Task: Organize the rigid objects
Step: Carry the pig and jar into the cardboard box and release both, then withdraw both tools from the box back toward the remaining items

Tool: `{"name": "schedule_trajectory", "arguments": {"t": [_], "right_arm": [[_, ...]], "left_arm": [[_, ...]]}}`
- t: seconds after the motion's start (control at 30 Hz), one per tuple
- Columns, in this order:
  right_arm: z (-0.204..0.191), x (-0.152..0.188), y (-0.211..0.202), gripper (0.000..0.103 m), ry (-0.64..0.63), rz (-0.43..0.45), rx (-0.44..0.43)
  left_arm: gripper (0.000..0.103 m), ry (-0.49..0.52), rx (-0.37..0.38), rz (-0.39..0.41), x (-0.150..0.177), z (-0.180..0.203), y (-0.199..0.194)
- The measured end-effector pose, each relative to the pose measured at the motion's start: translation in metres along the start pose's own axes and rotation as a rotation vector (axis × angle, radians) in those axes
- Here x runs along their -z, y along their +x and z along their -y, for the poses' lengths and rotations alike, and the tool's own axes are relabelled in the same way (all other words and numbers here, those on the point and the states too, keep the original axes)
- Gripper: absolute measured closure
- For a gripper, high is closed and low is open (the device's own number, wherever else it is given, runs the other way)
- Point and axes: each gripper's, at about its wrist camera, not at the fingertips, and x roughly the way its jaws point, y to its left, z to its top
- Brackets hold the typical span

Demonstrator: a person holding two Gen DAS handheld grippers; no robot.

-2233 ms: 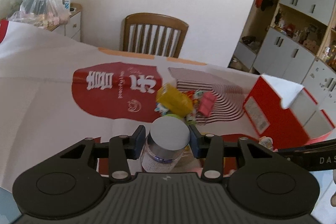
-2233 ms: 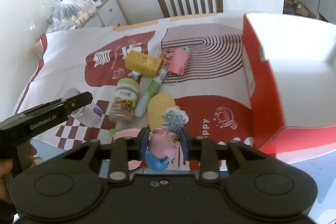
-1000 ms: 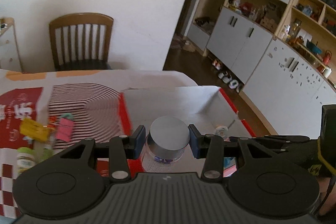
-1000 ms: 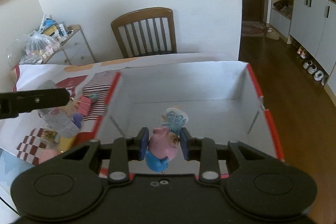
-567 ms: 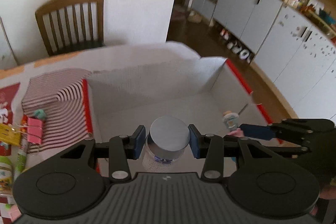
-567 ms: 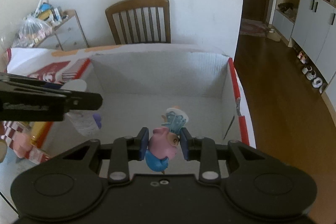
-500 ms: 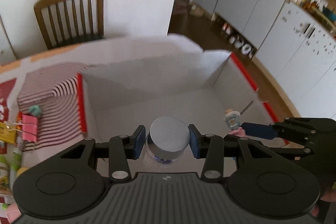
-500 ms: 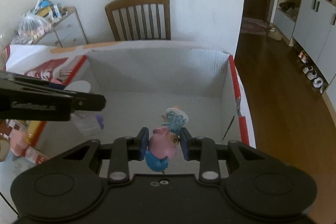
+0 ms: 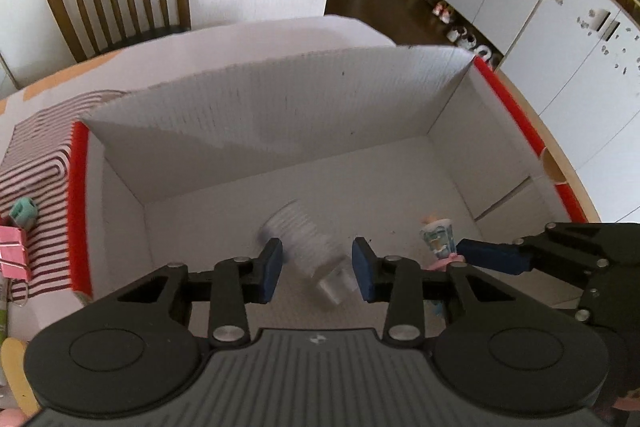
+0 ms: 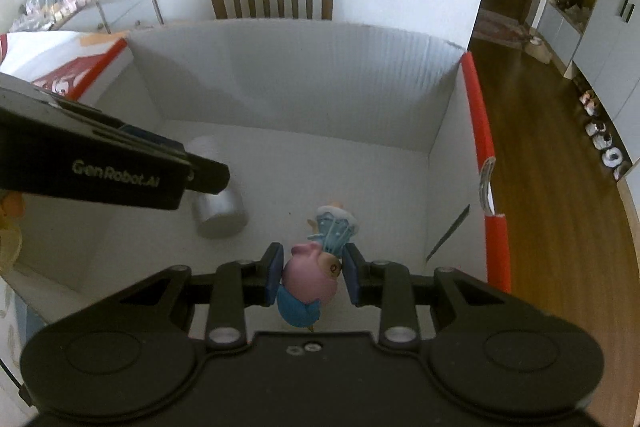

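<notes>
The left gripper (image 9: 317, 273) hangs over the open box (image 9: 280, 115). Its jaws have just been closing, but neither pad presses on the jar (image 9: 302, 243), so nothing is grasped. The jar shows blurred and tilted just past the fingertips, loose low in the box. In the right wrist view it is near the floor by the left wall, though I cannot tell whether it has landed.

The right gripper (image 10: 314, 275) is clamped on the toy (image 10: 308, 291) by its head, inside the box and above the floor.

Handling, as I judge it: the jar looks like stiff, light plastic. Being round, it is likely to roll once it is down. The ribbed side offers the better hold — the smooth grey lid would slip. The toy seems hard, light and lumpy, so a pinch across the broad head suits it better than one on the narrow body.

The jar is pale and translucent with a flat grey cap. The toy is a pink-headed pig in a blue dress, with a pale blue-and-white piece at its top.

Outside the box — on the striped cloth — lies a pink clip (image 9: 12, 247).
</notes>
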Motion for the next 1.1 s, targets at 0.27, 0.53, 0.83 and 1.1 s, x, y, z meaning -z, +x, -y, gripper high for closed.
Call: {"name": "schedule_trajectory", "arguments": {"t": [0.27,0.53,0.83,1.1], "right_arm": [[0.002,-0.002,-0.001,0.071,-0.003,-0.035,-0.004],[0.009,-0.003,-0.014,0.063,0.01,-0.021,-0.034],[0.013,0.002,-0.041,0.053,0.047,0.021,-0.063],[0.011,0.007,-0.067,0.04,0.066,0.072,-0.07]], "left_arm": [[0.066,-0.01,0.012,-0.021,0.003,-0.001,0.011],[0.066,-0.003,-0.003,0.01,0.005,0.005,-0.004],[0.065,0.003,-0.013,0.089,0.016,0.012,-0.041],[0.06,0.006,-0.031,0.162,0.028,0.017,-0.075]]}}
